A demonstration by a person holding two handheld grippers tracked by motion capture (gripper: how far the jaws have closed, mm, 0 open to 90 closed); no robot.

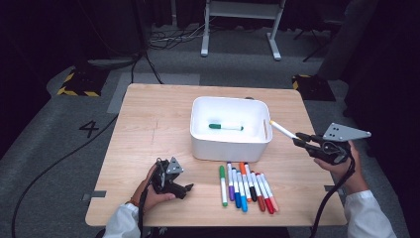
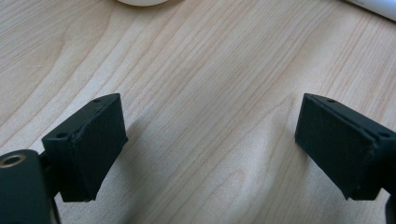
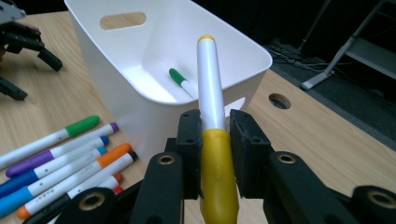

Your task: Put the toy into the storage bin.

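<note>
A white bin [image 1: 231,148] stands mid-table with a green-capped marker [image 1: 226,127] lying inside it; the same marker [image 3: 181,82] shows in the right gripper view. My right gripper [image 1: 299,138] hovers at the bin's right side, shut on a yellow-capped white marker [image 3: 211,116] whose tip [image 1: 277,126] points toward the bin rim [image 3: 243,44]. A row of several coloured markers [image 1: 246,187] lies in front of the bin. My left gripper [image 1: 188,188] rests on the table at the front left, open, with bare wood between its pads [image 2: 88,149].
The wooden table [image 1: 148,124] has free room left of the bin. A round hole [image 3: 279,101] is in the tabletop near the bin. Cables and a white frame base [image 1: 237,29] lie on the floor beyond the table.
</note>
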